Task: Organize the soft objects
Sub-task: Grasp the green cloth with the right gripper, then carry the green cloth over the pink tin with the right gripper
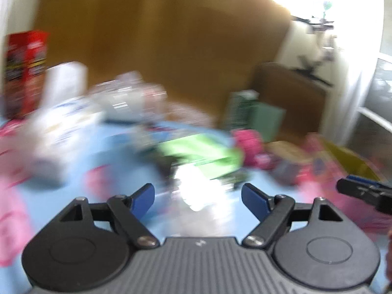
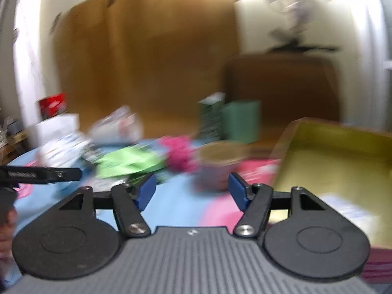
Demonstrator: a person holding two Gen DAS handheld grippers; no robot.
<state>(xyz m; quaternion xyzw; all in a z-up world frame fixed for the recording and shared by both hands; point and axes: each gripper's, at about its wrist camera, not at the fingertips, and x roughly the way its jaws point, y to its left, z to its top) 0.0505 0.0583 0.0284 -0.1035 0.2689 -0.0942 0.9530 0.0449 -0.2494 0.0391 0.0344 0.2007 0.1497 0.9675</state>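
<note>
- Left wrist view: we see our left claw (image 1: 198, 199) spread wide, nothing between its blue pads (image 1: 143, 199); the picture is badly blurred.
- Ahead of that claw, on the light-blue tabletop (image 1: 117, 152), lies a green soft thing (image 1: 203, 155), with a magenta soft thing (image 1: 247, 147) just to its right.
- A pale, shiny patch (image 1: 193, 191) sits right in front of the pads; we cannot tell what it is.
- Far left stands a red box (image 1: 25, 73); at the right edge our right claw (image 1: 362, 192) pokes in.
- Right wrist view: we see the right claw (image 2: 192, 191) spread wide too, gripping nothing.
- Ahead and left of it lies the green soft thing (image 2: 129, 163), the magenta one (image 2: 178, 153) beside it, then a round blurred container (image 2: 218, 164) straight ahead.
- To the right is a yellow-lined tray (image 2: 343, 156); the left claw (image 2: 41, 174) enters from the left.
</note>
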